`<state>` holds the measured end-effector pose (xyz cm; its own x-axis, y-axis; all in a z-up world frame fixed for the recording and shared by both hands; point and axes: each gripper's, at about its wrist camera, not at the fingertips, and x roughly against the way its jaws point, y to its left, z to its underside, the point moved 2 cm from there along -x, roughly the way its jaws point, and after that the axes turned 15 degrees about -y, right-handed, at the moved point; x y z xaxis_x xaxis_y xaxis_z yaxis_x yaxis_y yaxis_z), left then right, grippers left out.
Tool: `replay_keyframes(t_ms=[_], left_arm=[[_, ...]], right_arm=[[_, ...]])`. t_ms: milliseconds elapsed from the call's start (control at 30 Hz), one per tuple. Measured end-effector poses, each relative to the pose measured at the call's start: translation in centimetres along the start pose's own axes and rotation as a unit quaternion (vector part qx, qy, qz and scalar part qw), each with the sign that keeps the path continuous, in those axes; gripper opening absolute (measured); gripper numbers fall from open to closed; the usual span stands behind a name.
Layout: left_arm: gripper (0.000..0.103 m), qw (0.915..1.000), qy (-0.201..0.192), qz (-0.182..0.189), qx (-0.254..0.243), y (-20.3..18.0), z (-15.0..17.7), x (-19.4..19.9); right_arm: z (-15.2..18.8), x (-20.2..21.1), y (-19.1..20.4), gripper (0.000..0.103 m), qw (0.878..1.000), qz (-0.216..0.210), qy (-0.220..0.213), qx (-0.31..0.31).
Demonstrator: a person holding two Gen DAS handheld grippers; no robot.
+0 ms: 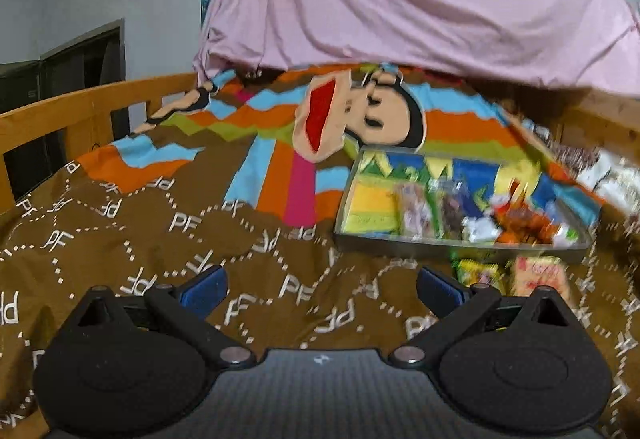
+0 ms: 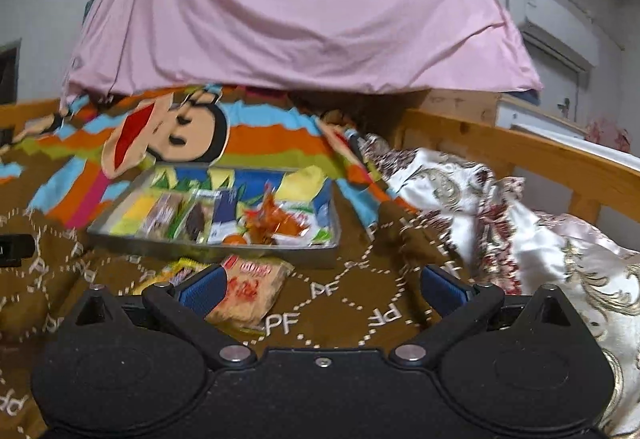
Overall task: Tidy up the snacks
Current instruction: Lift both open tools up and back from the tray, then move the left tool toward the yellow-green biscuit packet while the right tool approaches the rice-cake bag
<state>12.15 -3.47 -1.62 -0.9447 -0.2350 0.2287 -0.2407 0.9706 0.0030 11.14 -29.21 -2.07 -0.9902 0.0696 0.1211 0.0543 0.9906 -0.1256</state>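
While both of your grippers hover spread and empty over the brown bedspread [image 2: 340, 303], two snacks lie outside the metal tray [image 2: 224, 253]. Nearest your right gripper [image 2: 320, 289] is the pale packet with red lettering [image 2: 248, 291], just ahead and left of its left finger, long axis running away toward the tray. Your left gripper [image 1: 320, 289] sits farther off; beside that packet lies the yellow packet [image 1: 480, 273].

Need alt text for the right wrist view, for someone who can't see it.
The open, empty right gripper hovers over a brown bedspread, its left finger beside a tan snack packet. Behind lies a grey tray filled with snacks, under hanging pink cloth.
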Motion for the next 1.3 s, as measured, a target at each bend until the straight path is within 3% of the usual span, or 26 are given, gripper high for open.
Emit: replay_keyframes(t_ms=[467, 767, 1000, 1300], left_arm=[[0.103, 0.9983, 0.051, 0.026, -0.01, -0.3, 1.0, -1.8], [0.103, 0.9955, 0.075, 0.049, -0.029, -1.9, 2.4, -2.7], [0.103, 0.9935, 0.072, 0.074, -0.048, -3.7, 3.0, -2.9], [0.103, 0.9886, 0.061, 0.115, -0.075, -6.2, 3.5, -2.9]], right_arm=[[1.1, -4.0, 2.6, 0.102, 0.997, -0.057, 0.03, 0.031], [2.5, -7.1, 2.1, 0.102, 0.993, -0.064, 0.103, -0.01], [3.0, -9.7, 1.7, 0.102, 0.98, -0.101, 0.155, -0.072], [3.4, -12.7, 1.6, 0.102, 0.979, -0.117, 0.149, -0.077]])
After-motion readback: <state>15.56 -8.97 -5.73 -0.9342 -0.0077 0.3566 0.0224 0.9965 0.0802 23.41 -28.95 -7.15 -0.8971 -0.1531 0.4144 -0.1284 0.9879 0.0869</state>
